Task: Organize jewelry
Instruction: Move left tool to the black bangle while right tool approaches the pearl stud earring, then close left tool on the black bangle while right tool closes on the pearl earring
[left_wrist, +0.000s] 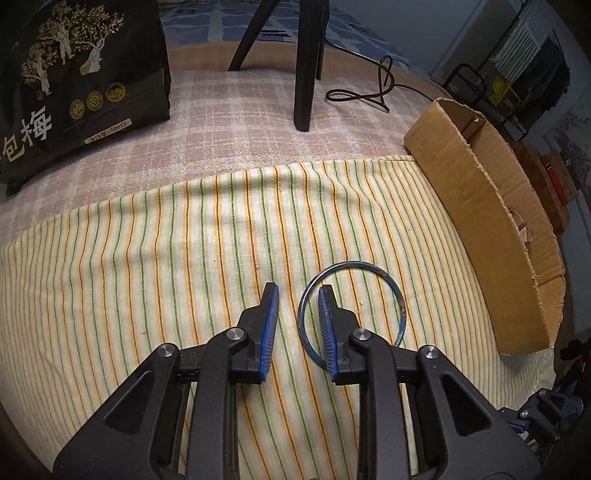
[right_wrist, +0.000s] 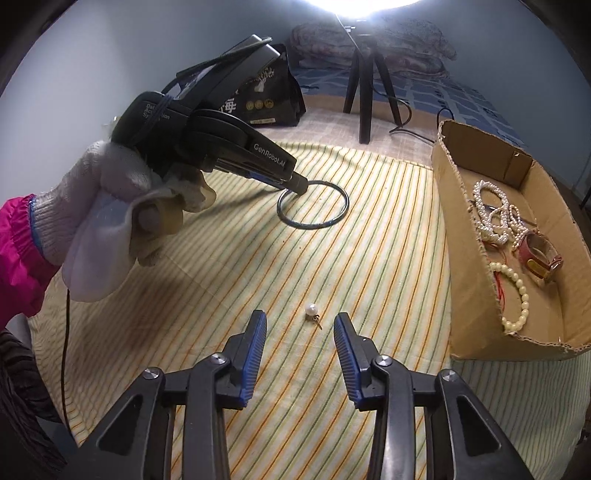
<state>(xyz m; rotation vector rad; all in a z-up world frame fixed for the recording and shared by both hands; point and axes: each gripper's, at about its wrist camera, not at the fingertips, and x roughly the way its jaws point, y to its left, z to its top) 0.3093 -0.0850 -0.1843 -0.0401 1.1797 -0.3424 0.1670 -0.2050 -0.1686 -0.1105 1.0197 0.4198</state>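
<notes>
Now: close over the ring's near-left arc only once its wire sits between the pads. Left tongs (left_wrist: 297, 291) part-open, holding nothing; one blue finger (left_wrist: 271, 295) outside the blue bangle (left_wrist: 400, 306), the other finger inside its loop, rim straddled but not visibly pinched. Bangle flat on the striped cloth (left_wrist: 147, 258), near the cardboard box (left_wrist: 480, 206), on its left. Best to keep the tips low to the cloth, squeeze gently so the thin hoop does not skid or spring away, then lift straight up before swinging toward the box.

Right tongs (right_wrist: 300, 319) also part-open and empty, straddling the pearl earring (right_wrist: 311, 309), which lies just ahead of the tips, left of the box and nearer than the bangle. Ease forward and centre the pearl between the pads; likely to roll if nudged from one side. Pearl strands (right_wrist: 491, 214) and a red watch (right_wrist: 539, 251) already inside the box.
</notes>
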